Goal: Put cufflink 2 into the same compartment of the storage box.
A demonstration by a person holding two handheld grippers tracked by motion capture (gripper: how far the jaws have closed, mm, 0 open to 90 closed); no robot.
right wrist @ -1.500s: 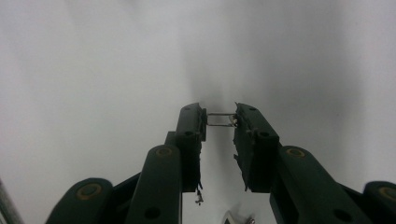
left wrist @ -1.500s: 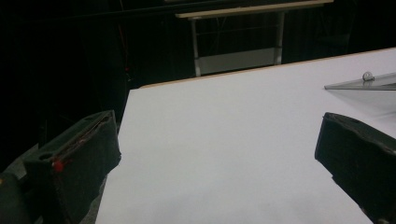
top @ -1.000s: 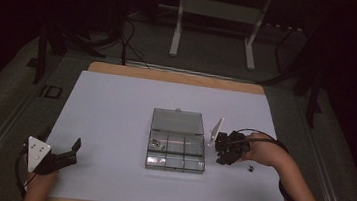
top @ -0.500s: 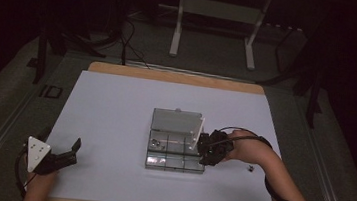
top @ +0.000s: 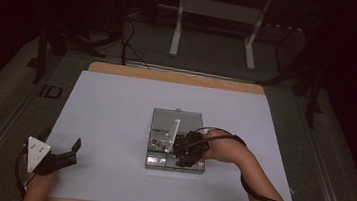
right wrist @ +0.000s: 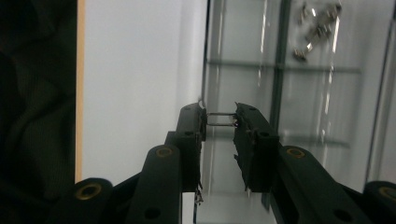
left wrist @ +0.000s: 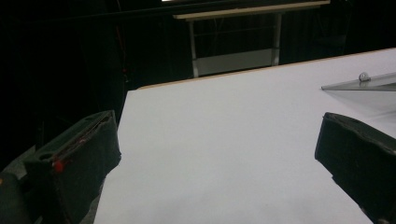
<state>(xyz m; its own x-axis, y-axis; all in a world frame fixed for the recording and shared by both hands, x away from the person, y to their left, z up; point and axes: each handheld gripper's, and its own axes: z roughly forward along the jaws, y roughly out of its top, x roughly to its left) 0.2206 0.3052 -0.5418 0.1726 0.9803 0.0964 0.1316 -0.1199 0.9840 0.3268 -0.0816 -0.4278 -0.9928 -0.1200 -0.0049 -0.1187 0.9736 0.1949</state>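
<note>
A clear plastic compartment box (top: 160,162) lies mid-table with its lid (top: 177,119) folded back. My right gripper (top: 181,153) hangs over the box's near right compartments, a hand behind it. In the right gripper view its jaws (right wrist: 219,115) are shut on a thin metal pin (right wrist: 221,124) that spans the tips, above the box's dividers (right wrist: 280,70). Several small metal screws (right wrist: 313,28) lie in a far compartment. My left gripper (top: 61,142) rests at the table's near left corner, open with nothing between its jaws (left wrist: 219,135).
The white tabletop (top: 116,104) stretches around the box, with a wooden edge (top: 174,76) at the back. The box's lid (left wrist: 364,86) shows to the right of the left gripper. A metal stand (top: 215,14) is on the dark floor beyond the table.
My right gripper has moved left, from the table beside the box's right side to above the box, still gripping the pin. The left gripper has stayed put.
</note>
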